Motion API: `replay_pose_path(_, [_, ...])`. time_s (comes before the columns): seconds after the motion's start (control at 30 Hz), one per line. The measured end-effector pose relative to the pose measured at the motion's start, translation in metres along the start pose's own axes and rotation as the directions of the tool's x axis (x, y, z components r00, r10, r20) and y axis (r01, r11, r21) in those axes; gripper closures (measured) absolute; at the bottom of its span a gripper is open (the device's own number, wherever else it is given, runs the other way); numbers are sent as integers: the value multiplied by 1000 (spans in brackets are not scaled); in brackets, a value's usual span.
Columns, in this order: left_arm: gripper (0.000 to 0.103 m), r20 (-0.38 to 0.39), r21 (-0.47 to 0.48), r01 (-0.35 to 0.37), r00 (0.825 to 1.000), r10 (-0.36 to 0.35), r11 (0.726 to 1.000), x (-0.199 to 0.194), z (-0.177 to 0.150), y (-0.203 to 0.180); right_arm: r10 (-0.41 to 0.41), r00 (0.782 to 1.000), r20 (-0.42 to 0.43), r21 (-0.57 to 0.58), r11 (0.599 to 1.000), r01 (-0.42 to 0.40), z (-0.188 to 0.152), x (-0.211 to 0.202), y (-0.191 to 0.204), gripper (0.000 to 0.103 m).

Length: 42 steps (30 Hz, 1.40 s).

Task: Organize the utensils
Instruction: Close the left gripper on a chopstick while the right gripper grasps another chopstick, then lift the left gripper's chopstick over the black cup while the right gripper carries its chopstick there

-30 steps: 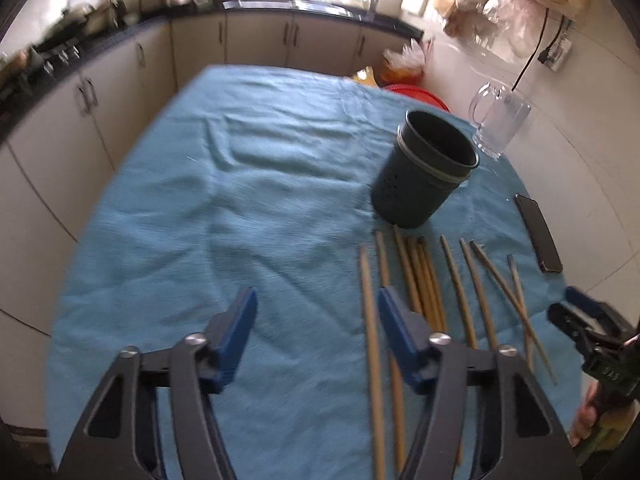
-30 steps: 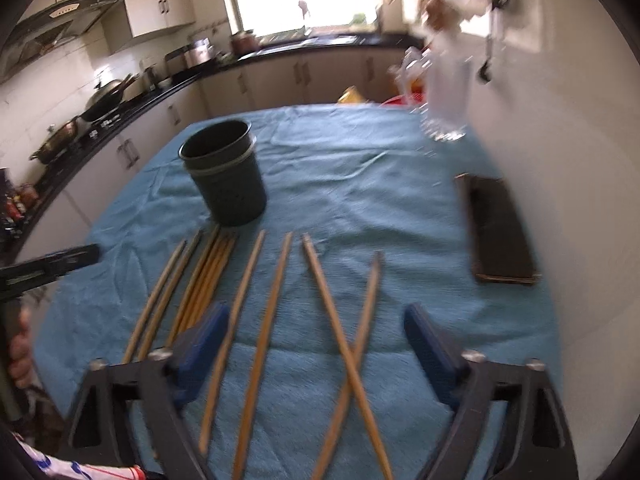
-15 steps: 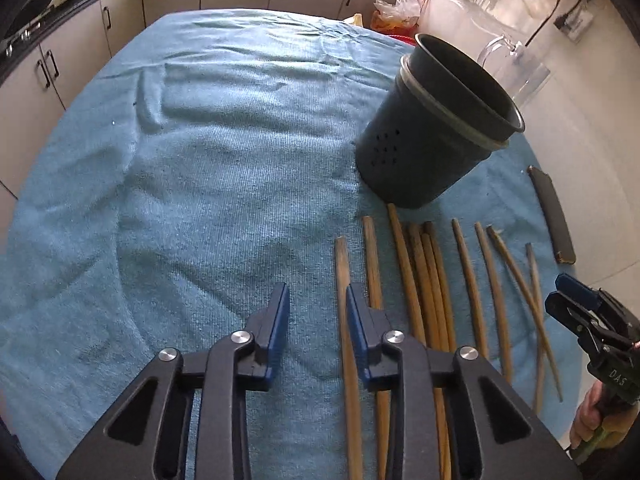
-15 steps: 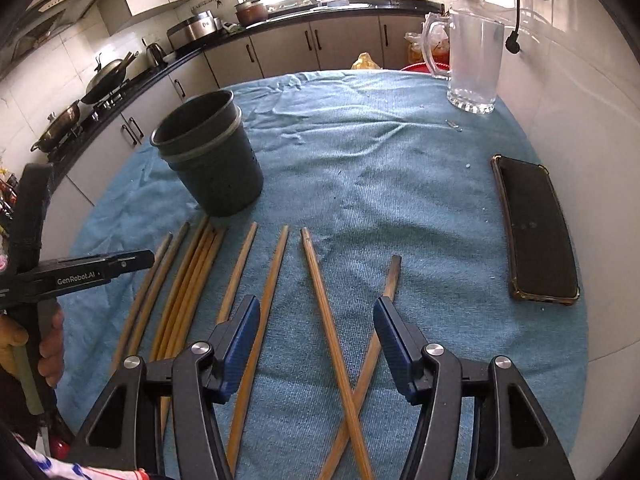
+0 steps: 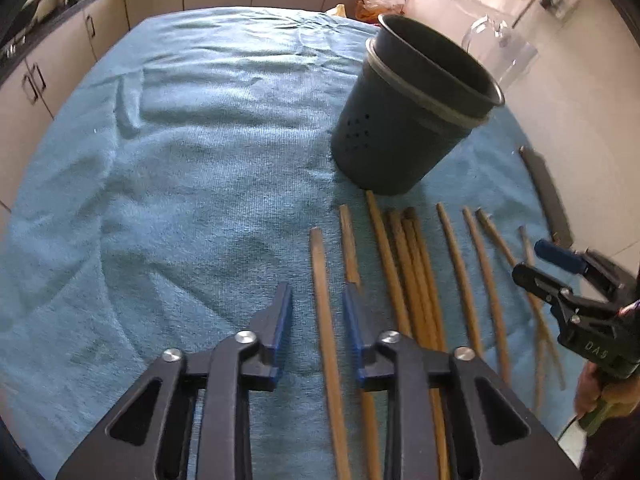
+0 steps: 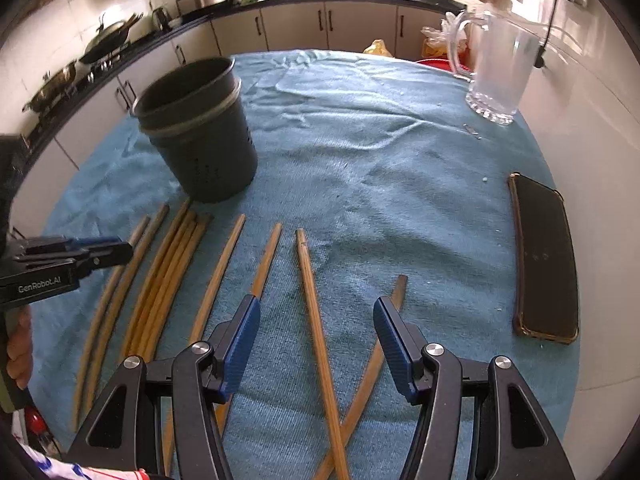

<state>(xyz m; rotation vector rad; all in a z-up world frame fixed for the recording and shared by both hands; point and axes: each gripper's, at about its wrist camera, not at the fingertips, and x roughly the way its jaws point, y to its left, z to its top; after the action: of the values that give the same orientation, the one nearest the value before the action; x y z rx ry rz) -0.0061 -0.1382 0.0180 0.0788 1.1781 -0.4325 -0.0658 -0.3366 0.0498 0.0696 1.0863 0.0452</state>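
Wooden chopsticks (image 5: 416, 280) lie side by side on the blue towel (image 5: 180, 160), their far tips just short of the dark utensil holder (image 5: 404, 120), which stands upright at about one o'clock from the left gripper. The leftmost chopstick (image 5: 326, 320) runs between the blue pads of the left gripper (image 5: 318, 320); its jaws are closing with that stick between them, and a sliver of towel shows on either side, so the pads are not pressing on it. The near ends of the sticks are cut off by the gripper's frame and the picture's edge.

From the right wrist, the right gripper (image 6: 316, 344) stands with its jaws well apart over a straight chopstick (image 6: 314, 320) that crosses a second, slanted one (image 6: 376, 360) at about six o'clock (the crossing is half hidden low in the frame). Neither pad touches them.

The holder's inside is dark; what it contains I cannot make out. A clear glass mug (image 6: 496, 72) stands at one o'clock near the wall, blurred. A black phone (image 6: 544, 260) lies at three o'clock on the towel's edge. At nine o'clock the other gripper pokes in, a hand (image 6: 18, 344) partly cut off behind it. Kitchen cabinets (image 6: 328, 28) curve along the back.
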Motion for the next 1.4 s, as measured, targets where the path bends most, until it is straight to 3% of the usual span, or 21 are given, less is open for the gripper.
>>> replay_pose_path(0.07, [91,2,20,-20,1000,19,1000,3,1,-2,-14,1000,-13,-17,1000,14,0,4,2,40])
replay_pose_path(0.33, [91,-11,13,-11,1000,12,1000,3,4,4,-64,995,-80,-78,995,58,14,20,9,48])
replay_pose_path(0.43, [91,-11,19,-18,1000,18,1000,4,6,2,-49,993,-106,-79,996,40,23,27,10,51])
replay_pose_path(0.5, [91,-11,19,-15,1000,16,1000,5,7,1,-14,993,-119,-59,998,7,29,29,9,64])
replay_pose_path(0.57, [96,-11,15,-6,1000,6,1000,4,6,2,-7,992,-124,-47,999,1,33,30,9,92])
replay_pose_path(0.67, [96,10,-35,27,1000,-27,999,-4,2,10,10,994,-110,-23,1000,-12,32,25,7,95])
replay_pose_path(0.83, [96,125,-53,31,992,-24,998,-51,-11,18,45,999,2,9,999,-45,25,-15,10,95])
replay_pose_path(1.07, [96,293,-24,35,956,-26,999,-126,-39,17,55,980,192,16,998,-59,5,-90,20,96])
replay_pose_path(1.4, [96,504,53,2,863,-29,999,-208,-87,-10,59,930,362,3,998,-64,-26,-163,47,96])
